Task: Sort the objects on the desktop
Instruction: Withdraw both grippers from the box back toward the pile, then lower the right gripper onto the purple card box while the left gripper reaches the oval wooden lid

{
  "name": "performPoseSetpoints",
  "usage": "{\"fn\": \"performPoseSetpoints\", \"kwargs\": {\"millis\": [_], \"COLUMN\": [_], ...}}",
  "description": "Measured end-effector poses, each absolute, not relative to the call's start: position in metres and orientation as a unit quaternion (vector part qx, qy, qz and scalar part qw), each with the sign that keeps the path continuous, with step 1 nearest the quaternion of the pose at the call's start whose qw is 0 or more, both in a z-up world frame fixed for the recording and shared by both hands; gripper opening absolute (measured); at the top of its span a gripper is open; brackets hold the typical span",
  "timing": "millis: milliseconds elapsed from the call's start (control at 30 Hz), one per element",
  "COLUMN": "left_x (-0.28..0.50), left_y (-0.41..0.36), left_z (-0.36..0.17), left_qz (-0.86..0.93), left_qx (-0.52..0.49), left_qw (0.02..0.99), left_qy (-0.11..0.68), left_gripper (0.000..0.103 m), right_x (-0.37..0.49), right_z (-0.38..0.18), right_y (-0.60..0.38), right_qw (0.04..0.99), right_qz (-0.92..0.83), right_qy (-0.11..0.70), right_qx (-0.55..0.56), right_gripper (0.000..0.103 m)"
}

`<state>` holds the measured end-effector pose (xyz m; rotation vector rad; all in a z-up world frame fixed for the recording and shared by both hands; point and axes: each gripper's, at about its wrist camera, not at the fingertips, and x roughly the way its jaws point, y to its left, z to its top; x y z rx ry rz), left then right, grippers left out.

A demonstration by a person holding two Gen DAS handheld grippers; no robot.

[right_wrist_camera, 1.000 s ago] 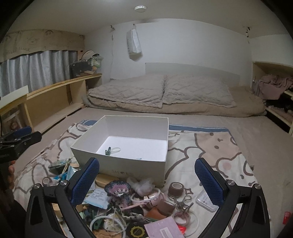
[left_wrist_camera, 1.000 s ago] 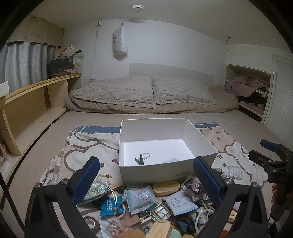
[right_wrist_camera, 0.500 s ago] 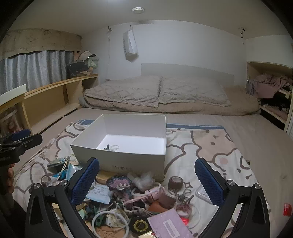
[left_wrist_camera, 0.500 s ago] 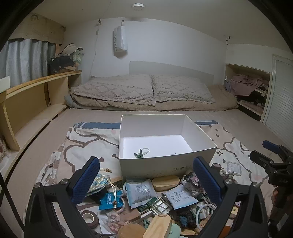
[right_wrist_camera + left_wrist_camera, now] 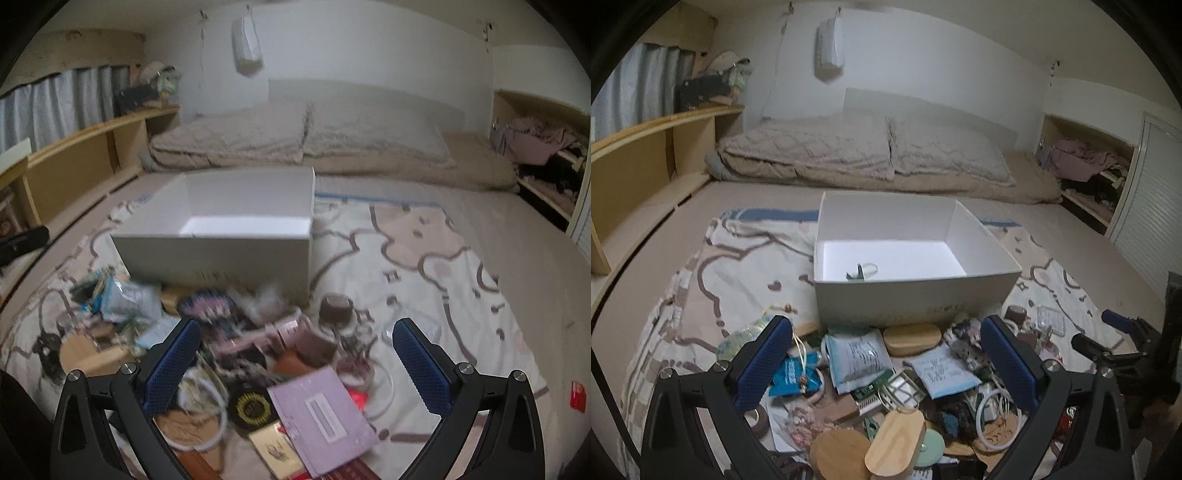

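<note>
So the biggest thing here is the bed [image 5: 879, 162] up at 12 o'clock with its beige quilt, then the cartoon-print blanket [image 5: 731, 266] spread over the floor in front of it. Sitting on that blanket dead center is the white box [image 5: 916, 295], open top, with a little green clip [image 5: 857, 274] and a clear ring inside near its 7 o'clock corner. Right against the box's near wall, toward 6 o'clock, is the pile of clutter [image 5: 886, 376]: a pale blue packet [image 5: 857, 360], an oval wooden lid [image 5: 911, 334], a white paper slip [image 5: 940, 371] and a white ring [image 5: 995, 417] over at 4 o'clock. From the right wrist view (pretty blurry) the same heap shows a lilac card [image 5: 323, 413] at 6 o'clock and a brown tape roll [image 5: 335, 308] just past it. Left gripper [image 5: 886, 365] hangs over the pile, fingers spread wide with nothing between them. Right gripper [image 5: 295, 365] is the same deal, splayed apart and empty.
</note>
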<state>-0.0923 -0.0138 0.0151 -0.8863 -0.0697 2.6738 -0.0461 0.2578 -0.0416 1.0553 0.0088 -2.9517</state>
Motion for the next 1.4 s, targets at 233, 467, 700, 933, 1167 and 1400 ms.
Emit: {"fn": "performPoseSetpoints", "kwargs": {"millis": [233, 467, 700, 933, 1167, 1400], "left_x": [-0.091, -0.089, -0.088, -0.083, -0.083, -0.085], "left_y": [-0.009, -0.004, 0.0, 0.008, 0.01, 0.008], "left_z": [0.006, -0.005, -0.017, -0.027, -0.03, -0.032], "left_qz": [0.932, 0.925, 0.915, 0.905, 0.903, 0.9], "left_qx": [-0.324, -0.343, -0.367, -0.387, -0.393, -0.399], "left_qw": [0.161, 0.161, 0.167, 0.177, 0.174, 0.174], "left_qy": [-0.015, -0.007, -0.002, 0.01, 0.018, 0.013], "left_gripper": [0.103, 0.103, 0.103, 0.103, 0.103, 0.103], "right_x": [-0.046, -0.046, -0.046, -0.04, -0.03, -0.036], "right_z": [-0.082, -0.122, -0.135, -0.131, -0.126, -0.121], "right_y": [0.269, 0.28, 0.288, 0.314, 0.345, 0.355], "right_qw": [-0.009, -0.017, -0.029, -0.074, -0.087, -0.029], "right_qz": [-0.919, -0.893, -0.883, -0.88, -0.878, -0.873], "right_qy": [0.01, 0.002, 0.0, -0.005, -0.044, -0.169], "right_qx": [0.394, 0.45, 0.468, 0.469, 0.468, 0.457], "right_gripper": [0.103, 0.103, 0.103, 0.103, 0.103, 0.103]}}
